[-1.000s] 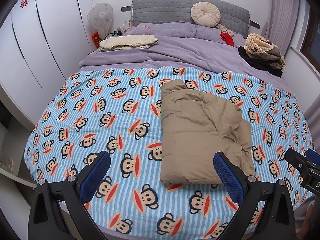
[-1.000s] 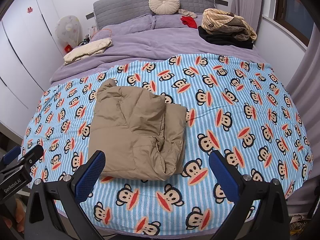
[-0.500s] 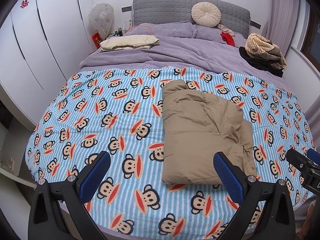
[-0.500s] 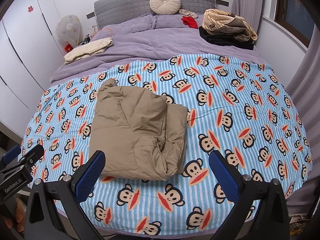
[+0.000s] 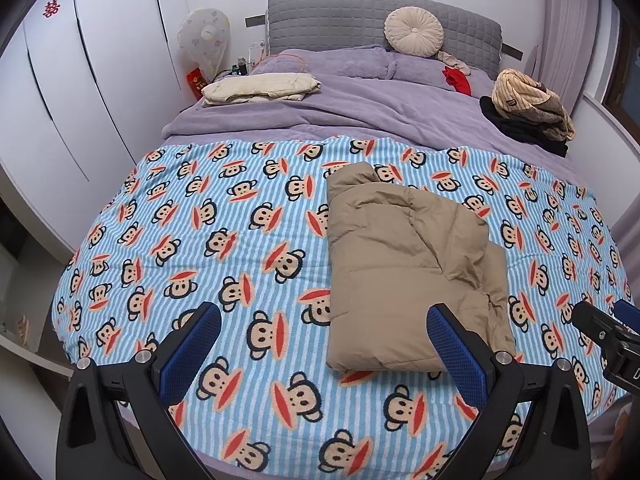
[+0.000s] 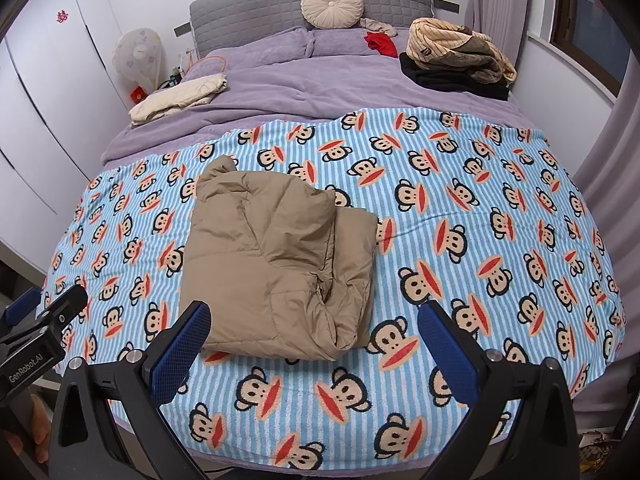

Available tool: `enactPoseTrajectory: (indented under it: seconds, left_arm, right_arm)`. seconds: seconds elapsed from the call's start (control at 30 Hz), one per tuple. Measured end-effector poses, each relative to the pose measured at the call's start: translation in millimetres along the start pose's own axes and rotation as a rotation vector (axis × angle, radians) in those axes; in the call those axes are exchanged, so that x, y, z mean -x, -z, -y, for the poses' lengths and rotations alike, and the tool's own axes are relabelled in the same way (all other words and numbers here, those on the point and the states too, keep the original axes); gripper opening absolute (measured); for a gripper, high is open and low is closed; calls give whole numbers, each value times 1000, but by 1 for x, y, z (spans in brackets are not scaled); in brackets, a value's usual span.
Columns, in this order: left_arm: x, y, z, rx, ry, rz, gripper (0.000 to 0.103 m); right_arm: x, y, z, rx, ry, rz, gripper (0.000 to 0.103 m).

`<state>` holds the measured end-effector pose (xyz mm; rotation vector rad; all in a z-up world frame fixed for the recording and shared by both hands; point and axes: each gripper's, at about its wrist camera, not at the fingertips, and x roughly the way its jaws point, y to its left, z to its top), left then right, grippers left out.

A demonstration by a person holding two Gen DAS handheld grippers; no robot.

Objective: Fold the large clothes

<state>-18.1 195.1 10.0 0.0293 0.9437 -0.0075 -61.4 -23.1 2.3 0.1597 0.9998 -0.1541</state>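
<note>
A tan padded jacket [image 5: 404, 264] lies folded into a thick rectangle on the blue striped monkey-print blanket [image 5: 224, 240]; the right wrist view shows the same jacket [image 6: 276, 264] left of centre. My left gripper [image 5: 324, 344] is open above the bed's near edge, its right finger just in front of the jacket's near corner, nothing between the fingers. My right gripper [image 6: 312, 344] is open too, hovering in front of the jacket's near edge without touching it. Each gripper's body shows at the other view's edge.
A folded cream garment [image 5: 260, 88] lies at the back left on the purple duvet [image 5: 340, 112]. A pile of striped and black clothes [image 5: 528, 108] sits back right. A round cushion [image 5: 414, 32] leans on the grey headboard. White wardrobes [image 5: 80, 80] stand left, a curtain right.
Both views have drifted back very slightly; the jacket lies still and both grippers stay open.
</note>
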Motion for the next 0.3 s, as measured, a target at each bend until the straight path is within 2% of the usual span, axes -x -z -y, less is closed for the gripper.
enactPoseTrajectory:
  seconds: [0.3]
  left_arm:
    - [-1, 0, 1, -14, 27, -1, 103]
  right_arm:
    - [-1, 0, -2, 2, -4, -9, 103]
